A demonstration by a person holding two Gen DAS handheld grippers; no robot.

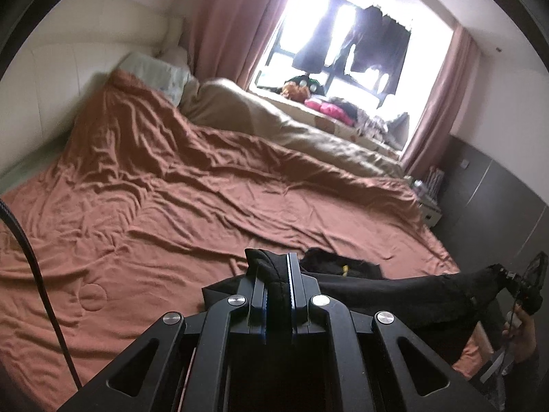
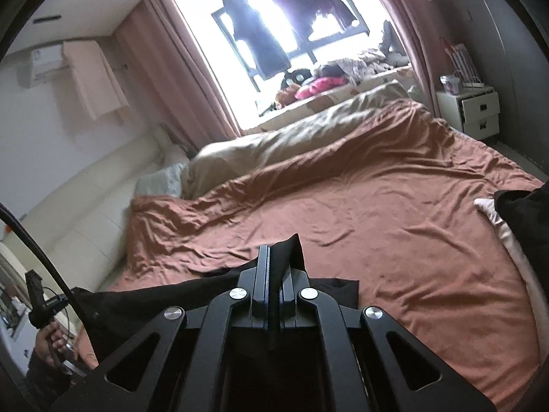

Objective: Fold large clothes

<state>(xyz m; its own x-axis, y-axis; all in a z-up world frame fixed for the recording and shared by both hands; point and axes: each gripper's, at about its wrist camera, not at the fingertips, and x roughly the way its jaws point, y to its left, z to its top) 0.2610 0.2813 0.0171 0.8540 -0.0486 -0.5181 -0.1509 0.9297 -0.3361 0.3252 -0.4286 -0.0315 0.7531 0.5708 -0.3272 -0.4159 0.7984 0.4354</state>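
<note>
A black garment (image 1: 394, 288) is stretched between my two grippers above the near edge of the bed. My left gripper (image 1: 277, 267) is shut on one bunched corner of it. My right gripper (image 2: 274, 261) is shut on another corner, which sticks up as a black point (image 2: 291, 254). The garment also shows in the right wrist view (image 2: 164, 302), running left towards the other gripper (image 2: 37, 295). In the left wrist view the right gripper (image 1: 525, 285) shows at the far right, gripping the cloth's end. A folded part with a yellow tag (image 1: 343, 266) lies on the bed.
A rust-brown wrinkled bedspread (image 1: 178, 206) covers the bed, with a beige duvet (image 2: 274, 137) and pillows (image 1: 154, 72) at the far side. A windowsill (image 2: 343, 89) holds piled clothes. A white nightstand (image 2: 470, 110) stands by the bed. Dark and pale cloth (image 2: 521, 213) lies at the right edge.
</note>
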